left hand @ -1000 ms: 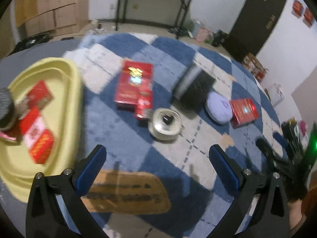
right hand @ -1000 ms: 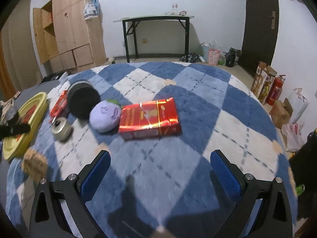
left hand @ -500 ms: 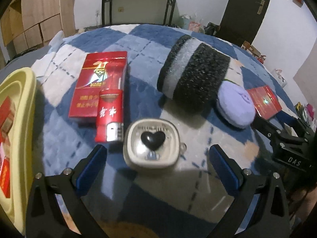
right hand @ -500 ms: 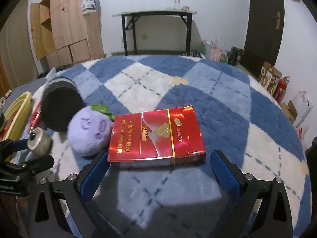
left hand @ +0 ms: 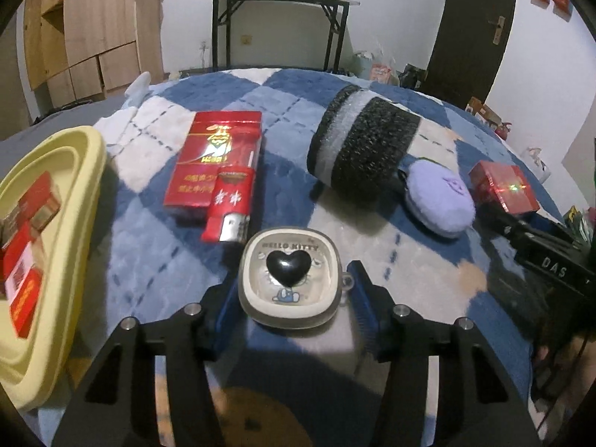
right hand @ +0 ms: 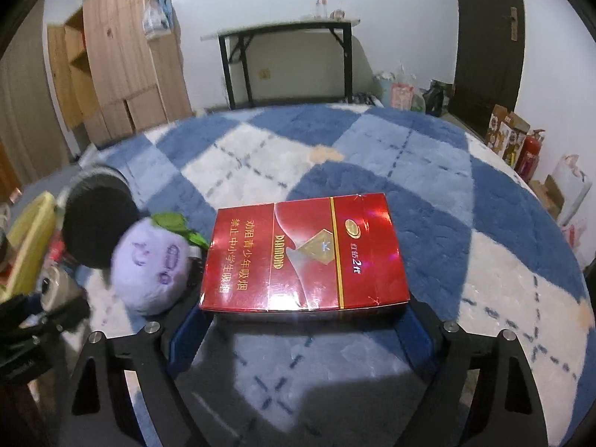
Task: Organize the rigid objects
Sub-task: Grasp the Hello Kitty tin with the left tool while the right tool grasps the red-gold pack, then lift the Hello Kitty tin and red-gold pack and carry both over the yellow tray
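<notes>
Three red boxes (left hand: 214,164) on blanket (left hand: 156,260), one cream case (left hand: 290,279).

Dim indoor light, strong fisheye bending, dark vignette in all corners.
Glare flares on the red cigarette carton (right hand: 303,257) at centre; soft shadows pool on the blue checked blanket (right hand: 372,171) at the bottom; the purple plush (right hand: 151,260) at left is motion-blurred.
</notes>
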A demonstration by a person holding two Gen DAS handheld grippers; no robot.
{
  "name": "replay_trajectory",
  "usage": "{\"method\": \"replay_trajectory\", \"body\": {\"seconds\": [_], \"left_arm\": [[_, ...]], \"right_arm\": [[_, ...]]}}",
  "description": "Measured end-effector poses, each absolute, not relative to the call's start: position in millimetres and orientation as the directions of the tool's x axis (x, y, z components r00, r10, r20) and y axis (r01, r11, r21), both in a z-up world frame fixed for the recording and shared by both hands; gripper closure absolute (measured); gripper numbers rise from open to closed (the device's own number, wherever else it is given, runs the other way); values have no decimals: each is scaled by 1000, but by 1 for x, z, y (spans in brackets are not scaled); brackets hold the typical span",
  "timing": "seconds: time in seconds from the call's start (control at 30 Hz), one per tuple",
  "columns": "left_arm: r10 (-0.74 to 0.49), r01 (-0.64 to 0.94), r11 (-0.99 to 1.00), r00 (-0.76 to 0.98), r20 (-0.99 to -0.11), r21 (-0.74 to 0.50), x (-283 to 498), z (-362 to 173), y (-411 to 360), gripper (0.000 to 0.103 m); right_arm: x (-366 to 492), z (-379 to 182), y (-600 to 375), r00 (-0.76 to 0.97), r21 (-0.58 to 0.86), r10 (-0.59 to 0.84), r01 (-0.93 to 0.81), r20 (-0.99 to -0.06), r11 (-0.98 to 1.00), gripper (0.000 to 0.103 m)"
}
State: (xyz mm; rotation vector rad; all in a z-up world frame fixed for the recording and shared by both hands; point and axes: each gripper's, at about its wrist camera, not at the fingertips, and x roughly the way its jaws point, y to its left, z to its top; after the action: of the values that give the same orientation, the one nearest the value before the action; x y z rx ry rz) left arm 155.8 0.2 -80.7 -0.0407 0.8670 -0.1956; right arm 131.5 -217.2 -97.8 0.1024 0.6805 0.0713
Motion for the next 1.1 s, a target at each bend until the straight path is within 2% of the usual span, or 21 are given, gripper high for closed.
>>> {"method": "replay_trajectory", "body": {"seconds": [0.13, 0.33, 0.5, 0.67, 0.87, 0.93, 1.1], "left_arm": [[-184, 148, 982, 649, -738, -114, 140, -51, 7, 47], [-164, 157, 985, 727, -667, -71, 103, 18, 20, 47], [-181, 161, 983, 739, -648, -91, 69, 60, 41, 47], [-147, 112, 989, 740, -656, -95, 46, 88, 47, 47], [-140, 152, 988, 769, -624, -34, 17, 82, 38, 47], [-98, 127, 992, 761, -641, -1, 16, 67, 37, 47], [-104, 111, 993, 720, -686, -34, 20, 46, 40, 47]], "right_arm": [[105, -82, -227, 790, 97, 91, -40, -607, 994, 14], [56, -15, -247, 828, 141, 105, -33, -550, 990, 14], [0, 27, -253, 832, 127, 124, -65, -541, 990, 14], [-76, 53, -258, 843, 116, 110, -57, -526, 992, 14], [-129, 24, -256, 846, 116, 100, -45, -523, 992, 14], [-130, 17, -256, 835, 143, 109, -37, -539, 989, 14], [-124, 17, -244, 859, 104, 97, -52, -503, 993, 14]]}}
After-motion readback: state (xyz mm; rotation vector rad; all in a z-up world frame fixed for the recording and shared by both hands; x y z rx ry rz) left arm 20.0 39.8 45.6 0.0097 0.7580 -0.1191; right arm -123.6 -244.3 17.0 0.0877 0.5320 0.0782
